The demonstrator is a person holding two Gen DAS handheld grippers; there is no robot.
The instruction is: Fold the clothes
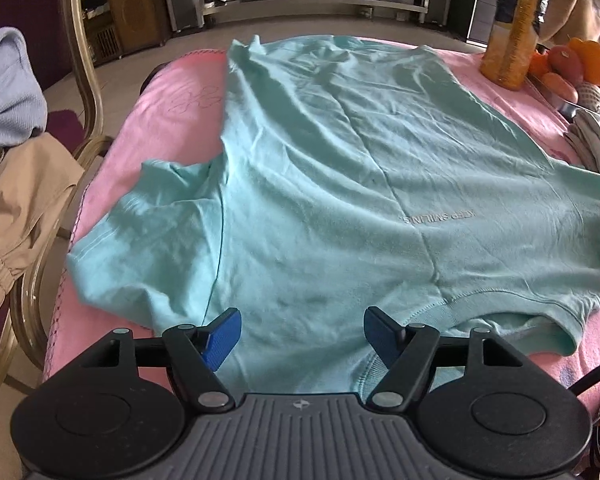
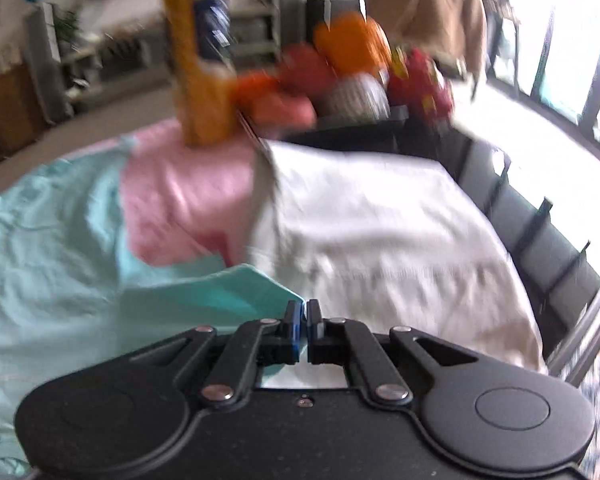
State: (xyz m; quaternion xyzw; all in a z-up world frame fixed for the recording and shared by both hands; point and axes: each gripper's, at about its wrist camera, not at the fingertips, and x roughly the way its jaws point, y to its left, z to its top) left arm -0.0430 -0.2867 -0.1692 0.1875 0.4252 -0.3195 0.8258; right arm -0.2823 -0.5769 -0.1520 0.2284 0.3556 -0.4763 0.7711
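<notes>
Right wrist view: right claw (image 2: 304, 312) tilted downward, pinched closed on teal T-shirt (image 2: 220, 292) sleeve corner.

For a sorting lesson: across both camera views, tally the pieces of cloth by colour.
Teal: 1, T-shirt
Pink: 1, table cover
Light blue: 1, garment on chair
Beige: 2, trousers, hanging garment
White: 1, cloth
Total: 6

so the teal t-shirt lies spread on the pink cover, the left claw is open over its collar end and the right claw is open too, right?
Not quite. The right claw is shut, pinching the edge of the teal t-shirt, as the right wrist view shows. The rest holds: the shirt lies on the pink cover and the left claw is open.
</notes>
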